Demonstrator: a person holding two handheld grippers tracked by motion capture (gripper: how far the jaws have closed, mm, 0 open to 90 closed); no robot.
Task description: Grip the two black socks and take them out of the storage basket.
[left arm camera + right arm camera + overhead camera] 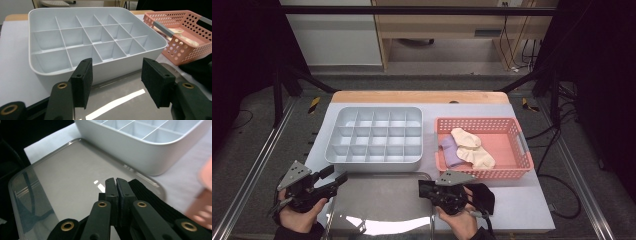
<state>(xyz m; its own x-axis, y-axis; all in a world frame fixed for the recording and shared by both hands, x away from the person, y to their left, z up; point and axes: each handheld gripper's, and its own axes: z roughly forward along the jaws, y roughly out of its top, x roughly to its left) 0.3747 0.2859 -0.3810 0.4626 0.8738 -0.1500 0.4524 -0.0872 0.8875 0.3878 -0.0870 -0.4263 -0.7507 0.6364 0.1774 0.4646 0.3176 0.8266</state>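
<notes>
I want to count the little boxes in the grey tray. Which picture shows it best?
The high view: the whole grey tray shows from above, every compartment open to sight. The left gripper view shows it slanted, near wall hiding some floors. The right gripper view catches one corner.

The table (532,200) has a pale grey top with a strip of light wood (419,96) along its far edge, at the middle of the frame. Beyond it lies a grey floor (412,80). In the upper middle stands a light wooden cabinet (447,25) with an open gap beneath; a white panel (332,37) sits to its left. Black cables (522,45) hang at the upper right. Dark metal frame bars (412,10) cross the top, and silver rails (252,165) run down both sides. Yellow-black tape (314,104) marks the floor at the left.
</notes>
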